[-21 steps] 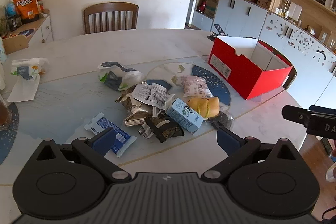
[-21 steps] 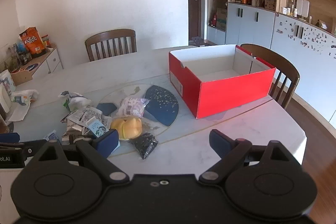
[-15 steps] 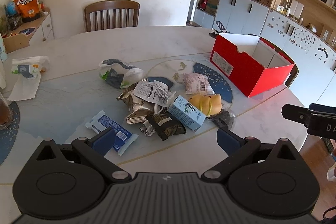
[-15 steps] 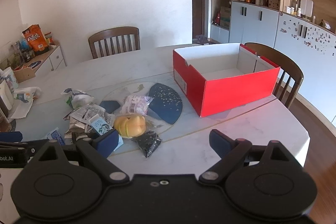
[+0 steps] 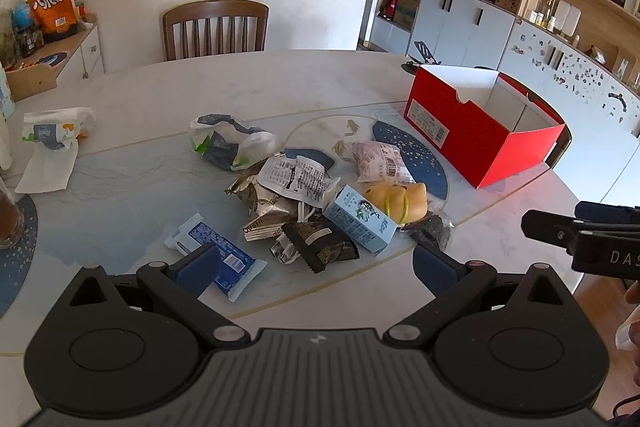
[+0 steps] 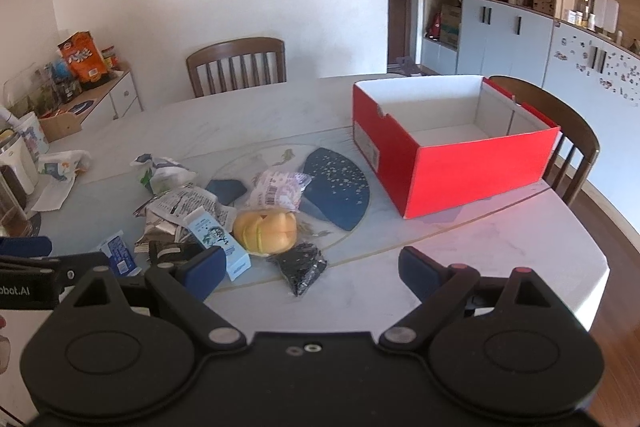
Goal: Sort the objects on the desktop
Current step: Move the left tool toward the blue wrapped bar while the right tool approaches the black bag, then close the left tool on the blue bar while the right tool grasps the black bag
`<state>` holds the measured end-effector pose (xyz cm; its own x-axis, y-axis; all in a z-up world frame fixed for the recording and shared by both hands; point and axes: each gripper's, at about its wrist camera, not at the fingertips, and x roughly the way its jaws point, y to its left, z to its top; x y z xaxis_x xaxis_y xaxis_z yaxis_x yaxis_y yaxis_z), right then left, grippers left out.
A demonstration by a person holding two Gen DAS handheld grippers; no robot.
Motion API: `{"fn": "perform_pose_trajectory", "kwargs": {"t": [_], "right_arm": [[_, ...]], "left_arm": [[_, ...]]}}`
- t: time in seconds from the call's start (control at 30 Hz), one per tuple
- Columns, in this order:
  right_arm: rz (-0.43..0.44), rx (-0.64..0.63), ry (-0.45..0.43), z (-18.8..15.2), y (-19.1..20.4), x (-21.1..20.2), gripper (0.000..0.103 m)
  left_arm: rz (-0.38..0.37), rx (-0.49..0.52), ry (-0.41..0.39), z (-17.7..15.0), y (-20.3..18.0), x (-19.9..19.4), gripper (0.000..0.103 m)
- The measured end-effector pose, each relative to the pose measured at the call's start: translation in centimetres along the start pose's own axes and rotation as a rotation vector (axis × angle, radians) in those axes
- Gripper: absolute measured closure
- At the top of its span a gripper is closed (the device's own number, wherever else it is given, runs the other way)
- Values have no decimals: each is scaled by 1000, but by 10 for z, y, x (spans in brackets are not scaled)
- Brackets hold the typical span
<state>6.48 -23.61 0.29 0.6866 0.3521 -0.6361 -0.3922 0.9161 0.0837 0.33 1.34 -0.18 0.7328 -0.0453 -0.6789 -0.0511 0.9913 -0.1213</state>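
Observation:
A heap of snack wrappers lies mid-table: a blue packet (image 5: 218,255), a black packet (image 5: 320,245), a light blue carton (image 5: 360,219), a yellow bun (image 5: 396,202), a pink pouch (image 5: 378,162) and a printed white wrapper (image 5: 298,179). An empty red box (image 5: 480,131) stands at the right. My left gripper (image 5: 314,267) hovers open above the table's near edge, short of the heap, nothing between its fingers. My right gripper (image 6: 310,269) is open too, above the near edge. The carton (image 6: 218,241), bun (image 6: 266,231), a small black bag (image 6: 300,267) and the red box (image 6: 452,147) lie ahead.
A wooden chair (image 5: 214,29) stands behind the table, another chair (image 6: 568,139) behind the box. A tissue pack on a napkin (image 5: 50,135) lies at the left. A side cabinet with an orange snack bag (image 5: 52,7) is far left. Cupboards line the right wall.
Both grippers have drawn back and risen a little, so the heap and the red box sit slightly farther off in each view. Nothing on the table has moved.

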Motion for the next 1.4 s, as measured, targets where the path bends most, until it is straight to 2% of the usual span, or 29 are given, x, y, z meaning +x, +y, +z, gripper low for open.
{"fn": "perform_pose_trajectory", "kwargs": {"t": [0.57,0.93,1.4], "right_arm": [[39,-41,55,4,0,34,11],[51,-80,99,3,-3,66,12],[53,-142,181,-6,0,117,13]], "left_arm": [[43,-18,8,11,13,25,0],[129,-8,22,6,41,58,0],[241,-120,159,8,80,107,0]]}}
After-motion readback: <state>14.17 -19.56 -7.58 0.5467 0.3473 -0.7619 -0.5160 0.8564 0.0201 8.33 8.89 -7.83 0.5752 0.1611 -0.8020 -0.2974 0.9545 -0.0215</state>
